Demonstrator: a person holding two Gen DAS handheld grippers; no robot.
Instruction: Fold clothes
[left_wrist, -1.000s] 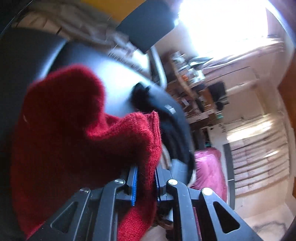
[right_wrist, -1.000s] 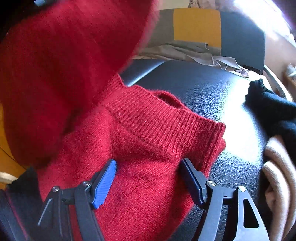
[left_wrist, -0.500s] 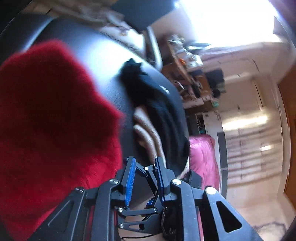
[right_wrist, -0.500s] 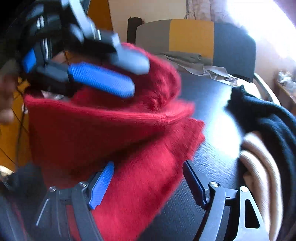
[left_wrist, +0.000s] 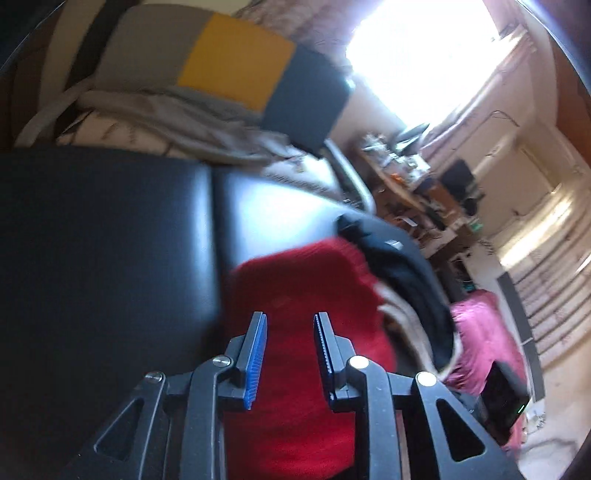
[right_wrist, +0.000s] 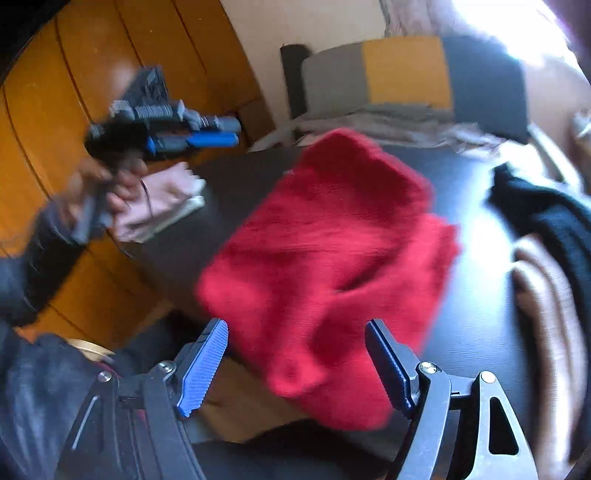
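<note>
Red sweater lies blurred and bunched on the black worktop, its near edge cut off behind the right gripper. Right fingers stand wide apart above it, holding nothing. Left gripper fingers are opening, empty; the black garment at far right is partly out of frame.

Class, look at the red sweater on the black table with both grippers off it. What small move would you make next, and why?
Probably lower the right gripper onto the near edge of the red sweater to square it. It lies folded but lumpy on the black table, and neither gripper holds it. The left gripper is up and off to the side, its jaws opening on nothing.
</note>
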